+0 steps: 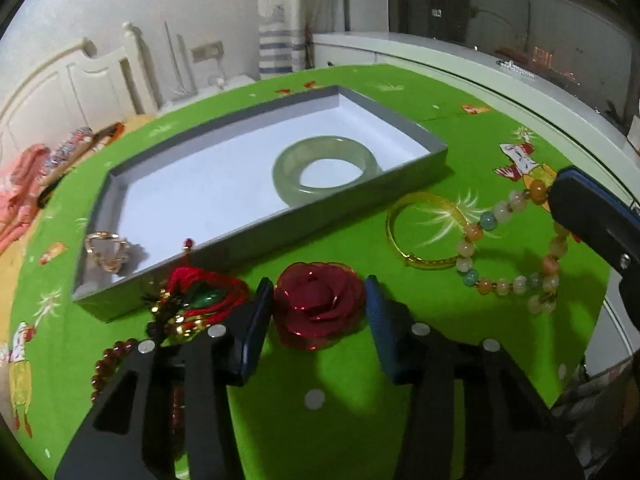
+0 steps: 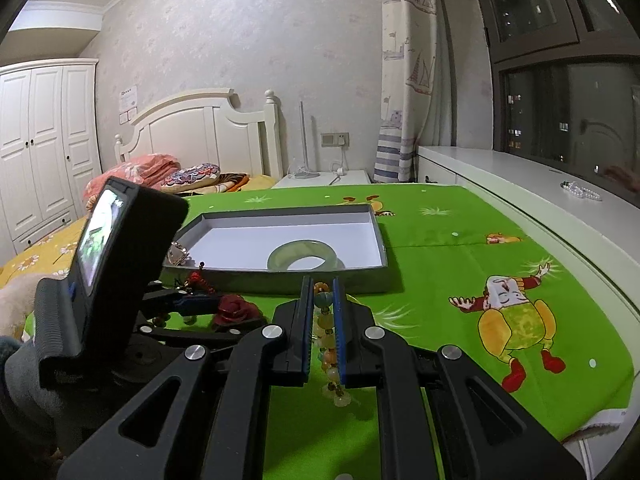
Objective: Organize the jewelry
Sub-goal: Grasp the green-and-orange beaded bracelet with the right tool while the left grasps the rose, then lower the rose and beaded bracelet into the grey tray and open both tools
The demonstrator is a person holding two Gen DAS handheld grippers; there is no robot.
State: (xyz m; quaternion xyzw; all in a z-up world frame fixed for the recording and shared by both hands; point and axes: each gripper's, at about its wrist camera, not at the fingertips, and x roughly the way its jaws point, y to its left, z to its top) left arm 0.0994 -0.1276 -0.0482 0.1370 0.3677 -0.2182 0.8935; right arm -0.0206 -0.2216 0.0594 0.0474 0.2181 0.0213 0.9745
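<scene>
A grey tray (image 1: 248, 236) with a white floor lies on the green cloth and holds a jade bangle (image 1: 326, 168) and a small gold piece (image 1: 106, 250). My left gripper (image 1: 320, 290) has its jaws on both sides of a red rose ornament (image 1: 320, 304), touching it. My right gripper (image 2: 323, 292) is shut on a pastel bead bracelet (image 2: 328, 344), which also shows in the left wrist view (image 1: 512, 248). A gold bangle (image 1: 424, 232) lies beside the beads. The tray (image 2: 380, 248) and the jade bangle (image 2: 304, 258) show in the right wrist view.
A red knotted charm with a green stone (image 1: 200, 298) and a dark red bead string (image 1: 108, 364) lie left of my left gripper. A white window ledge (image 2: 520, 196) runs along the right. A bed with pillows (image 2: 192, 178) stands behind.
</scene>
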